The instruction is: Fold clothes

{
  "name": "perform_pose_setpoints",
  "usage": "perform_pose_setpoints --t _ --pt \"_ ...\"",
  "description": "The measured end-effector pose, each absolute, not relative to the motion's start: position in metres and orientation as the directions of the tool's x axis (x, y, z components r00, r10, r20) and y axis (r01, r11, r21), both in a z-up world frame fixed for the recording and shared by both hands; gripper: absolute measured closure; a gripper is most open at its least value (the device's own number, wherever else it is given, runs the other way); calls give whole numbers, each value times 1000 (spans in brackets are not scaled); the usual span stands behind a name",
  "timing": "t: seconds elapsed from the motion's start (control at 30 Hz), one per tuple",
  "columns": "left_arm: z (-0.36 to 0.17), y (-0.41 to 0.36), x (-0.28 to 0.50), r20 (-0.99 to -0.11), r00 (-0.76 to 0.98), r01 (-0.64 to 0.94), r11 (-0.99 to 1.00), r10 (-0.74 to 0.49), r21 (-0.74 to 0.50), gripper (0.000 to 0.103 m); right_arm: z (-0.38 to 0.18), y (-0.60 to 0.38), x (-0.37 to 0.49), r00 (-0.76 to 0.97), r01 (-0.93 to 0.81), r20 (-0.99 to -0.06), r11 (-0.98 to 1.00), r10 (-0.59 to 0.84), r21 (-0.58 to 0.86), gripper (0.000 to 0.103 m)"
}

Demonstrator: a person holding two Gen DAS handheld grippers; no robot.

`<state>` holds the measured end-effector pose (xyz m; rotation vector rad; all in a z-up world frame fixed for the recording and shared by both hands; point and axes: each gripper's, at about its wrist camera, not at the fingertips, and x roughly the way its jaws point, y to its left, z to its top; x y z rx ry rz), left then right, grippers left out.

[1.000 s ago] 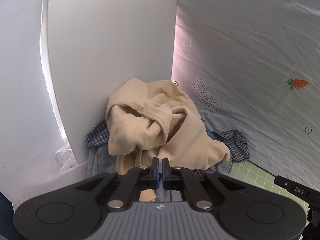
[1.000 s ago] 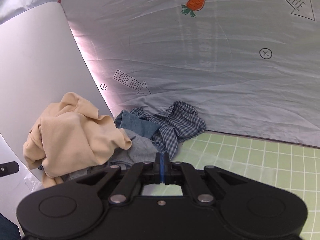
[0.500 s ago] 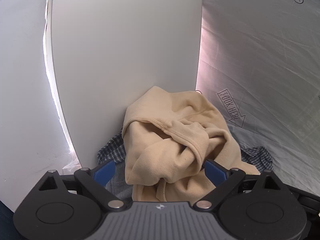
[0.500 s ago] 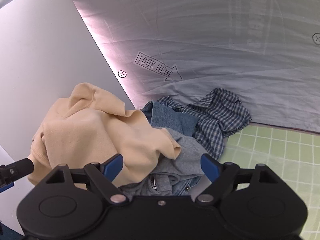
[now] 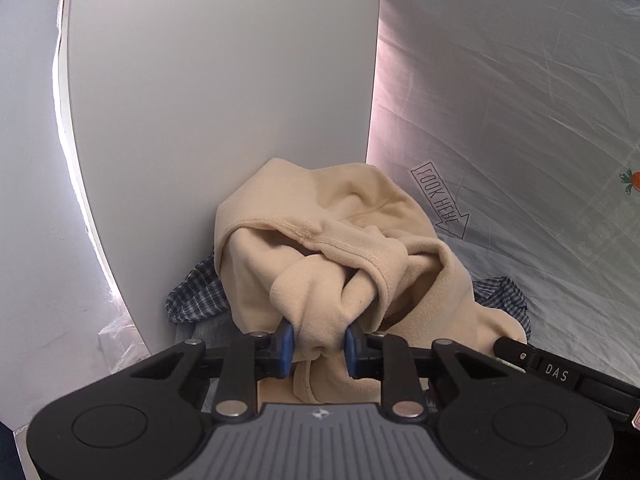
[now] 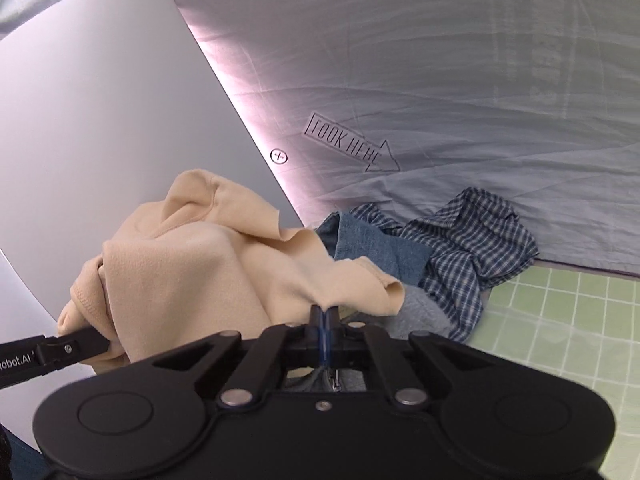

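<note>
Grey printed sheeting point(image 6: 460, 80) and a white panel point(image 5: 220, 100) backed the green gridded surface point(image 6: 560, 320). Against that panel lay the heap, the beige fleece sweatshirt point(image 5: 320, 248) topmost, over a checked shirt point(image 6: 472, 236) and denim point(image 6: 372, 244). The left gripper point(image 5: 316, 346) had its jaws clamped on a thick fleece bunch; the right gripper point(image 6: 323, 322) pinched a thin edge. Pick-up seemed in hand; next, lifting it clear and spreading it. Bunched up, its long axis and facing could not be told.

Both wrist views close on shared sweatshirt point(image 5: 320, 248)
</note>
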<state>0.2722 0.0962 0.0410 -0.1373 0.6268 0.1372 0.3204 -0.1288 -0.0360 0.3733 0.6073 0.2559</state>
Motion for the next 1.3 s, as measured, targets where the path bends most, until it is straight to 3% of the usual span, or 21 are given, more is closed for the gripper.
perform_pose_setpoints --t 0.17,0.4,0.63,0.73,0.8,0.87,0.93,1.03,1.3 --pt "63 73 232 -574 818 -129 982 28 -136 77 -12 -170 283 827 -130 -457 902 328 412 102" --pt "77 -12 138 -568 809 51 981 -151 -188 78 17 -256 169 900 -26 -404 947 161 321 102" --pt "28 -146 18 -684 613 264 919 -395 -293 77 21 -375 9 890 248 -438 940 -126 233 102" --pt "-2 -199 -28 -749 480 314 887 -457 -340 71 9 -427 -54 835 382 -488 907 -255 179 102" --pt "-16 -225 -57 -783 435 343 886 -445 -312 67 -3 -463 -83 771 438 -565 888 -292 139 100" --pt "-26 -241 -84 -807 426 370 893 -408 -256 60 -15 -493 -109 719 484 -620 866 -314 122 91" --pt "-28 -245 -106 -818 428 361 902 -386 -237 56 -25 -519 -138 683 524 -657 841 -319 135 70" --pt "-29 -236 -119 -820 441 305 920 -365 -246 43 -38 -538 -177 666 554 -685 811 -294 190 67" --pt "-21 -218 -112 -828 476 229 950 -298 -210 38 -59 -521 -212 624 570 -735 798 -266 195 61"
